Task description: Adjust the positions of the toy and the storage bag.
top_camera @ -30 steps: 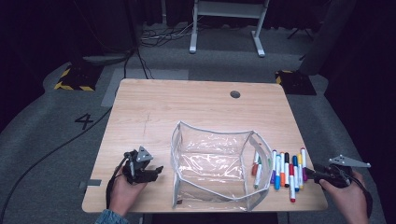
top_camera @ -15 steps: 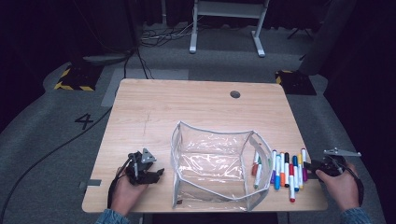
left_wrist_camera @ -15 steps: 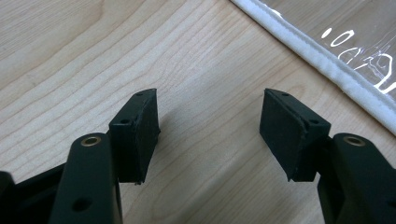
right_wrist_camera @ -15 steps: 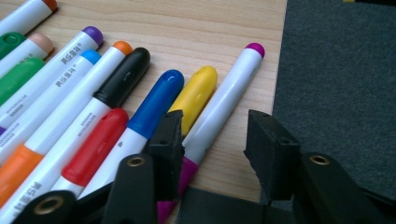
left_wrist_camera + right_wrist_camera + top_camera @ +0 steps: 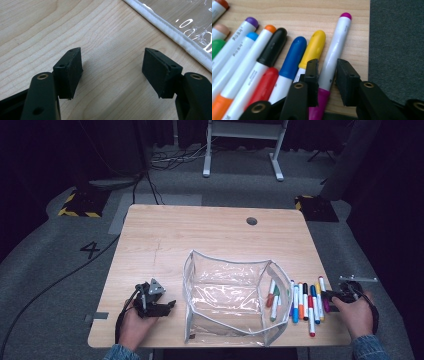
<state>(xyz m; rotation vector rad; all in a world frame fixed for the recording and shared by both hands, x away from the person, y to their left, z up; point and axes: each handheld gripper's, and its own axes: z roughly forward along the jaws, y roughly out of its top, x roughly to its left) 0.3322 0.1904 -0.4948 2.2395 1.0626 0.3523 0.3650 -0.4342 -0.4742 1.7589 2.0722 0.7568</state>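
Note:
A clear pouch [image 5: 226,296] with white piping stands open on the wooden table [image 5: 200,235]. Several coloured markers [image 5: 300,301] lie in a row to its right. My right gripper [image 5: 333,296] is at the row's right end, near the table edge. In the right gripper view this gripper [image 5: 327,63] is shut on the magenta marker [image 5: 337,42], which lies flat on the wood beside a yellow marker [image 5: 313,48]. My left gripper [image 5: 169,305] rests left of the pouch. Its jaws [image 5: 112,57] are open with bare wood between them, and the pouch's white rim [image 5: 175,33] lies just ahead.
Two markers, a red one and a green one [image 5: 272,295], lie inside the pouch at its right side. A round cable hole [image 5: 251,221] sits at the table's far edge. Grey floor [image 5: 397,37] begins just right of the magenta marker.
My right gripper has moved left from off the table edge onto the magenta marker and closed around it. The left gripper has barely shifted.

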